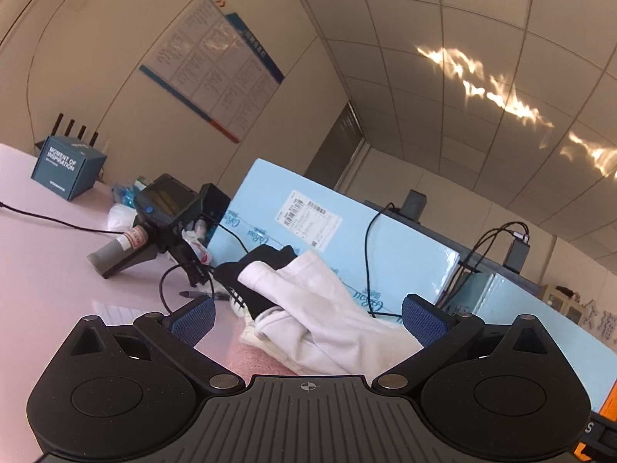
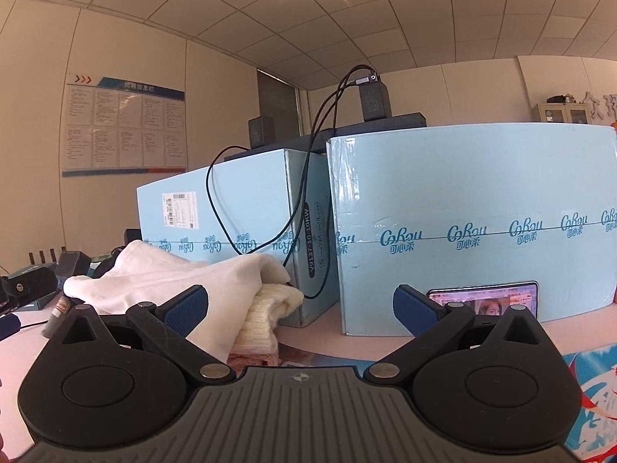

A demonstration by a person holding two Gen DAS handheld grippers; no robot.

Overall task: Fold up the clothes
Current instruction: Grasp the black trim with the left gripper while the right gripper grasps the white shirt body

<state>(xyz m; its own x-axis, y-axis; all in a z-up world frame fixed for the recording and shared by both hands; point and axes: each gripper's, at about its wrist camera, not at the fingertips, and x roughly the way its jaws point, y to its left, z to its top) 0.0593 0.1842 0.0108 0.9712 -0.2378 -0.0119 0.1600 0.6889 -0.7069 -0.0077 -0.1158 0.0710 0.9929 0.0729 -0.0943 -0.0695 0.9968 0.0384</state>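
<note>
Both my grippers are spread wide with nothing in them, left gripper and right gripper aimed low across the pink table. The white garment sits heaped on a cream knit and something dark, crowded against the blue boxes. Looks bunched rather than folded flat, but I can't tell.

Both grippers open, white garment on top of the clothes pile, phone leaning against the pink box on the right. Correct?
Not quite: the box behind the phone is light blue, not pink, as the right wrist view shows. The rest holds: the left gripper and right gripper are both open, and the white garment lies on top of the pile.
</note>
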